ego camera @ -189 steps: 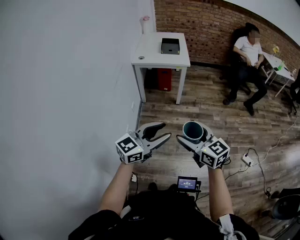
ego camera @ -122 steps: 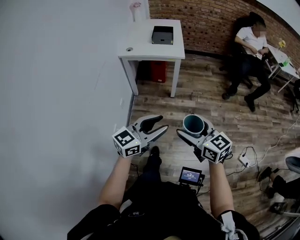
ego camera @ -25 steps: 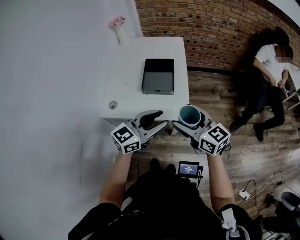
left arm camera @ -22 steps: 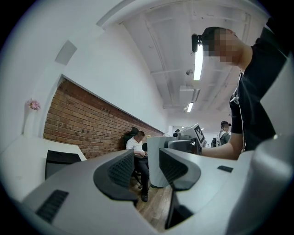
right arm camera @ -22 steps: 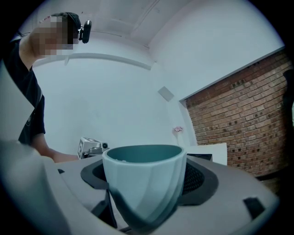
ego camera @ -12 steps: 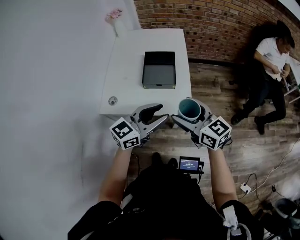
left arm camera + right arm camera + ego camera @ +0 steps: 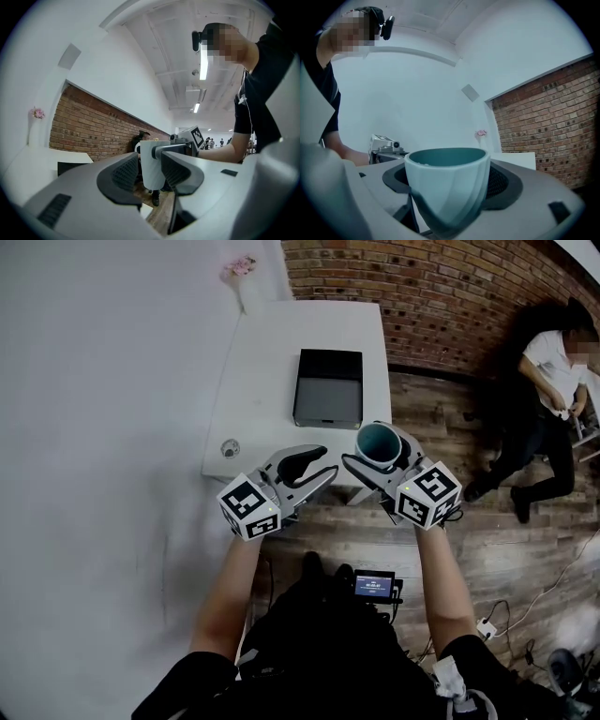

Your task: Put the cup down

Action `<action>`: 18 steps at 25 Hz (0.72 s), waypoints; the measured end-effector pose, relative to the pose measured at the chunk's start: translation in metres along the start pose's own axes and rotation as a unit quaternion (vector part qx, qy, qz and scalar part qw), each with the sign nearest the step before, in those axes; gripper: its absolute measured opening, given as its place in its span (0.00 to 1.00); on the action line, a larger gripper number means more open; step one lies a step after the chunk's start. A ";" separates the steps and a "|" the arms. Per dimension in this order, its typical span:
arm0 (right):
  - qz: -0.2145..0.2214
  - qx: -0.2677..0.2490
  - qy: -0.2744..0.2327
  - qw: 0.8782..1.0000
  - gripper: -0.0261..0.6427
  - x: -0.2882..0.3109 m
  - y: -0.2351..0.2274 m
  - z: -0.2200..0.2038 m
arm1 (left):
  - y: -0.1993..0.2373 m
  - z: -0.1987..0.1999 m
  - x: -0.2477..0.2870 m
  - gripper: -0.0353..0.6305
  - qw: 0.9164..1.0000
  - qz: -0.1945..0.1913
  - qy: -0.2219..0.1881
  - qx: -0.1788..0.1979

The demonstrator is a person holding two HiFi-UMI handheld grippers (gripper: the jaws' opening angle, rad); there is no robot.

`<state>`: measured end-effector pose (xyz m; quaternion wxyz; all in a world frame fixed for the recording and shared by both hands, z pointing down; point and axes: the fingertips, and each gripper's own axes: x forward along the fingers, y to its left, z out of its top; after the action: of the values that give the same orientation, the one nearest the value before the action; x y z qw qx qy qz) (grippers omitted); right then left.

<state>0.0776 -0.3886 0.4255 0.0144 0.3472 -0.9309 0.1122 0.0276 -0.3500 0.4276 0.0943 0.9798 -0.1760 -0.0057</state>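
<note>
A teal cup (image 7: 379, 446) stands upright between the jaws of my right gripper (image 7: 375, 450), which is shut on it above the near right corner of the white table (image 7: 267, 381). In the right gripper view the cup (image 7: 447, 187) fills the space between the dark pads (image 7: 504, 180). My left gripper (image 7: 316, 469) hovers beside it over the table's front edge. Its jaws are closing with nothing between them. In the left gripper view the left gripper (image 7: 150, 174) looks along its jaws at the cup (image 7: 151, 164) farther off.
A black box (image 7: 328, 388) lies on the middle of the table, a small round thing (image 7: 229, 448) near its front left corner, and a pink flower in a vase (image 7: 246, 273) at the back. A brick wall (image 7: 441, 296) is behind. A person (image 7: 553, 381) sits at the right.
The table has slid nearer in the head view, so both grippers now hang over its front edge. The cup stays held in the right gripper.
</note>
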 end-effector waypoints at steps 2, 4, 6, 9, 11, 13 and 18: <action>-0.005 -0.008 -0.001 1.000 0.65 0.012 -0.010 0.003 | 0.009 0.003 0.000 0.29 1.000 0.004 -0.002 0.004; -0.009 -0.017 -0.003 1.000 0.65 0.018 -0.017 0.007 | 0.010 0.008 0.001 0.28 1.000 0.007 -0.002 0.011; -0.014 -0.022 -0.006 1.000 0.65 0.028 -0.026 0.010 | 0.016 0.012 0.002 0.27 1.000 0.010 -0.002 0.015; -0.025 -0.028 -0.010 0.999 0.65 0.049 -0.045 0.008 | 0.030 0.012 0.002 0.26 1.000 0.009 -0.002 0.019; -0.034 -0.031 -0.012 0.999 0.65 0.061 -0.060 0.006 | 0.037 0.012 0.003 0.22 1.000 0.005 -0.002 0.019; -0.045 -0.038 -0.012 0.998 0.65 0.073 -0.076 0.004 | 0.042 0.013 0.005 0.19 1.000 0.000 -0.002 0.019; -0.069 -0.047 -0.010 0.996 0.65 0.104 -0.115 -0.009 | 0.059 0.008 0.010 0.15 1.000 -0.005 0.000 0.020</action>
<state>0.0732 -0.5375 0.4679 0.0293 0.4105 -0.9092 0.0637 0.0161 -0.4087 0.4304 0.0747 0.9825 -0.1708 -0.0028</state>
